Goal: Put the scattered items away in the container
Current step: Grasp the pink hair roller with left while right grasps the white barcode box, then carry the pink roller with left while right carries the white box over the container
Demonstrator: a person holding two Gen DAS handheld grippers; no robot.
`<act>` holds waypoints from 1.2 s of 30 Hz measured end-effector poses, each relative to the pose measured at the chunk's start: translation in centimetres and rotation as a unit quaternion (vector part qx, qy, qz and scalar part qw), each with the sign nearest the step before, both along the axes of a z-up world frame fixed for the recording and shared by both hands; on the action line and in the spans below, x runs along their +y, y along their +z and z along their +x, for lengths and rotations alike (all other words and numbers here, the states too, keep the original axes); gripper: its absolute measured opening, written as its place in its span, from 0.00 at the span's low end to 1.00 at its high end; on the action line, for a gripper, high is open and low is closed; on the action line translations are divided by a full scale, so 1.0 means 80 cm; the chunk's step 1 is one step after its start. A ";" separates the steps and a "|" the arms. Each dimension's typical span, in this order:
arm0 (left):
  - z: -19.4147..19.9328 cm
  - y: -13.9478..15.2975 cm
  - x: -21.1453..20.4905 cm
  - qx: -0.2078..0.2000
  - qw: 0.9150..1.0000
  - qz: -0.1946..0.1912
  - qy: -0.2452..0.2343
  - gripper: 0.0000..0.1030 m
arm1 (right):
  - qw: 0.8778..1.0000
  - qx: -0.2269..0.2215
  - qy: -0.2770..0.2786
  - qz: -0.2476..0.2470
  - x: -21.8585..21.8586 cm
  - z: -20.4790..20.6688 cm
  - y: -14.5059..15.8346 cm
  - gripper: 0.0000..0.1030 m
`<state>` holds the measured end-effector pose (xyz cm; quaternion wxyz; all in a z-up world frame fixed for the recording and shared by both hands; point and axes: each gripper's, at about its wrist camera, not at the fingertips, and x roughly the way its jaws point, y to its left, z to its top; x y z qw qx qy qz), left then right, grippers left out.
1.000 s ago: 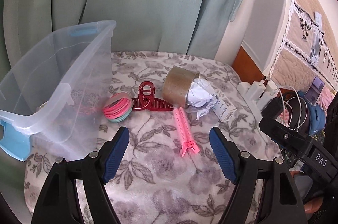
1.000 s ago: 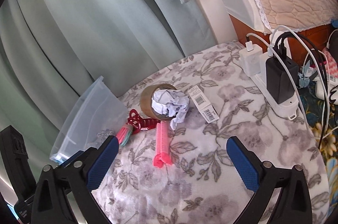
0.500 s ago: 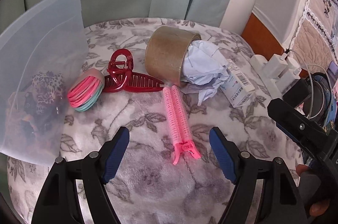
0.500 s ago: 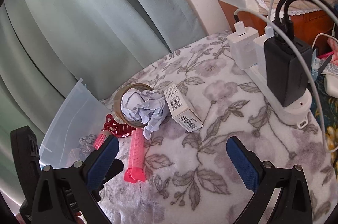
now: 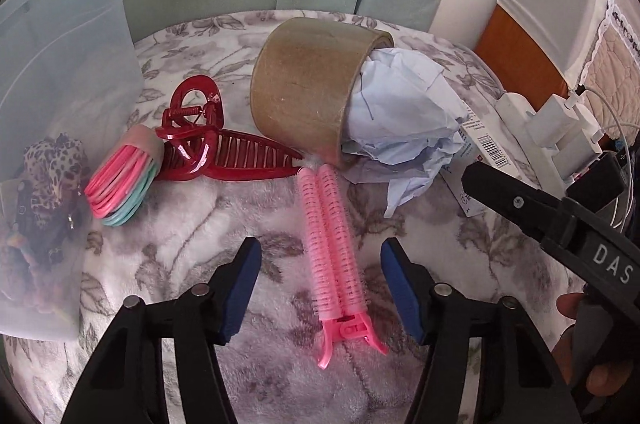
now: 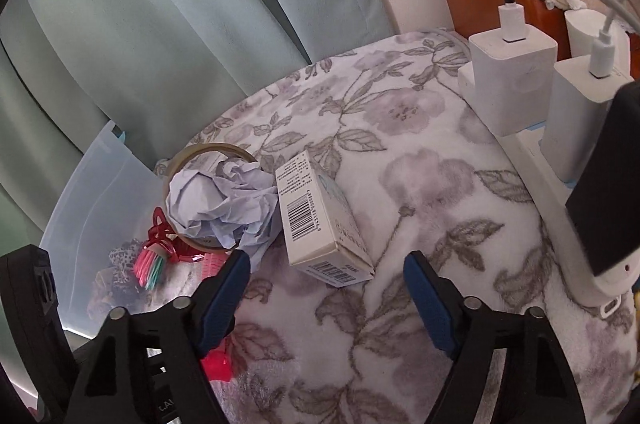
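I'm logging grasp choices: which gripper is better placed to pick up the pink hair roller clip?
Left. The open left gripper already straddles the pink hair roller clip, while the open right gripper faces the small white box.

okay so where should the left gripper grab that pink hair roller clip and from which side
Grip the pink roller clip across the middle of its twin ridged barrels, coming from above. It lies flat, lengthwise between the open left gripper fingers, so they would close on its long sides. I would avoid the flared handle end, which looks thin and splayed.
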<state>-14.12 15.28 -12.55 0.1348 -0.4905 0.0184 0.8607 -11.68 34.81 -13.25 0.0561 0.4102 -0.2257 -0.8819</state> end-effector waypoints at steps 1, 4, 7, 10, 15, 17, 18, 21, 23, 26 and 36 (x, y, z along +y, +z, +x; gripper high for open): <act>-0.002 -0.002 0.001 -0.003 1.000 0.001 -0.001 0.56 | 1.000 0.001 0.002 0.007 -0.001 -0.004 -0.001 0.70; -0.006 -0.008 0.004 -0.010 1.000 -0.004 -0.002 0.50 | 1.000 0.003 0.007 0.002 0.001 -0.011 -0.004 0.58; -0.007 -0.009 0.004 -0.011 1.000 -0.005 -0.005 0.49 | 1.000 -0.002 0.010 -0.004 0.000 -0.022 -0.011 0.50; -0.008 -0.008 0.000 -0.007 1.000 -0.011 0.003 0.36 | 1.000 -0.001 0.007 -0.013 0.001 -0.024 -0.013 0.49; -0.002 -0.004 -0.004 -0.001 1.000 -0.005 0.005 0.28 | 1.000 -0.008 -0.002 -0.028 0.004 -0.024 -0.013 0.34; 0.004 -0.001 -0.010 -0.003 1.000 0.000 0.008 0.28 | 0.999 -0.010 -0.008 -0.031 0.004 -0.020 -0.011 0.33; 0.010 0.003 -0.014 0.000 1.000 0.003 0.011 0.28 | 0.999 -0.011 -0.011 -0.031 0.004 -0.017 -0.009 0.33; 0.022 0.018 -0.025 0.009 1.000 0.012 0.018 0.28 | 0.999 -0.003 -0.014 -0.035 0.002 0.002 0.006 0.32; 0.030 0.029 -0.031 0.013 0.999 0.021 0.023 0.28 | 0.999 0.004 -0.015 -0.038 -0.001 0.017 0.019 0.30; 0.045 0.052 -0.036 0.031 0.999 0.035 0.024 0.28 | 0.999 0.016 -0.018 -0.045 -0.006 0.041 0.042 0.30; 0.091 0.138 -0.071 0.107 0.991 0.082 0.024 0.28 | 0.995 0.086 -0.010 -0.039 -0.035 0.110 0.137 0.30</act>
